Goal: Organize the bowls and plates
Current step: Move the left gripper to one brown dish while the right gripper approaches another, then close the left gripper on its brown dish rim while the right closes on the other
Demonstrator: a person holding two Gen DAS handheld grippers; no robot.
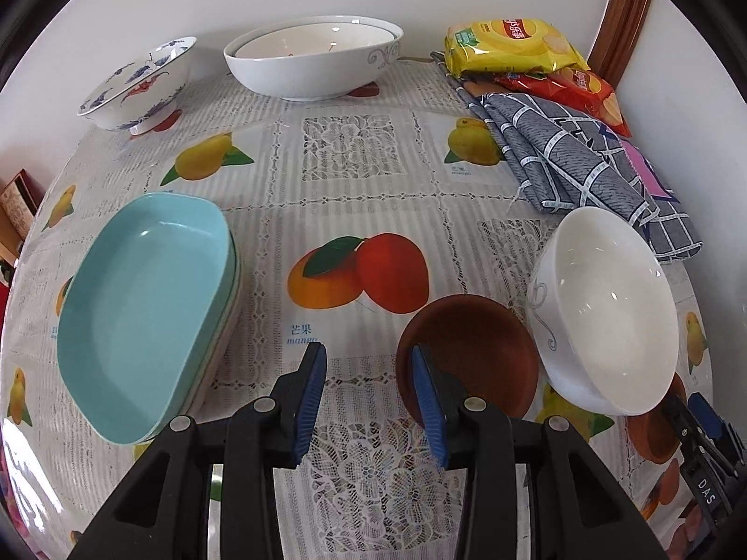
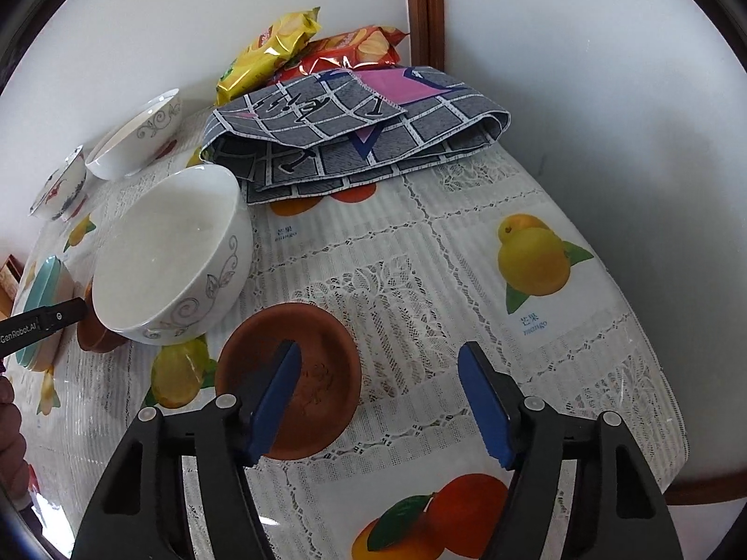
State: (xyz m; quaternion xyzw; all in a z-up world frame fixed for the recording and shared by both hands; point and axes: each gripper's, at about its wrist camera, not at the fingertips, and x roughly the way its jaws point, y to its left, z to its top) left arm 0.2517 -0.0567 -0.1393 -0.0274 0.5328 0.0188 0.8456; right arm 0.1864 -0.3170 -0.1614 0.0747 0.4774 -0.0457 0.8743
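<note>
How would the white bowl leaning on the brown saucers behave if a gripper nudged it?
The white bowl already sits tilted on a brown saucer, so it would probably rock or slide off. It looks like glossy ceramic: likely slippery and breakable.

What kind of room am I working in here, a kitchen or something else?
Probably a home dining corner: a table under a fruit-print plastic tablecloth set against a white wall, household bowls like the white bowl, and snack bags beside a folded cloth.
</note>
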